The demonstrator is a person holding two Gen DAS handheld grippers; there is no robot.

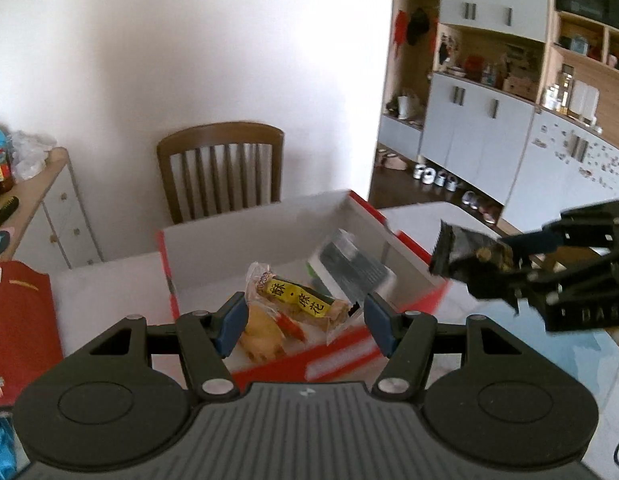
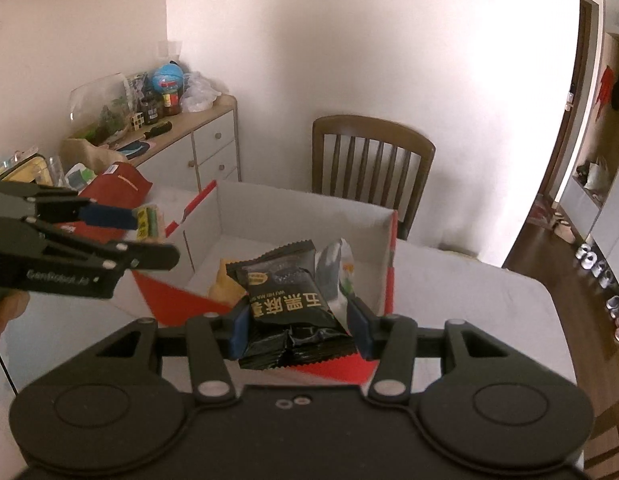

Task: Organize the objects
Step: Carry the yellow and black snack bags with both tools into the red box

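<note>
My left gripper (image 1: 303,326) is shut on a clear snack packet with a yellow-and-black label (image 1: 301,296), held just above the open box (image 1: 249,240). The box is red outside and white inside. In it lie a grey-and-white packet (image 1: 349,264) and a yellowish packet (image 1: 261,340). My right gripper (image 2: 299,328) is shut on a black snack packet (image 2: 293,300), also over the box (image 2: 301,208). Each gripper shows in the other's view: the right one (image 1: 497,268) with its black packet (image 1: 461,256), and the left one (image 2: 149,238) to the left of the box.
The box stands on a white table (image 2: 469,300). A wooden chair (image 2: 369,160) is behind it by the wall. A sideboard (image 2: 197,148) with jars and a globe is at the left, near a red bag (image 2: 117,188). Cabinets and shoes (image 1: 489,120) line the right.
</note>
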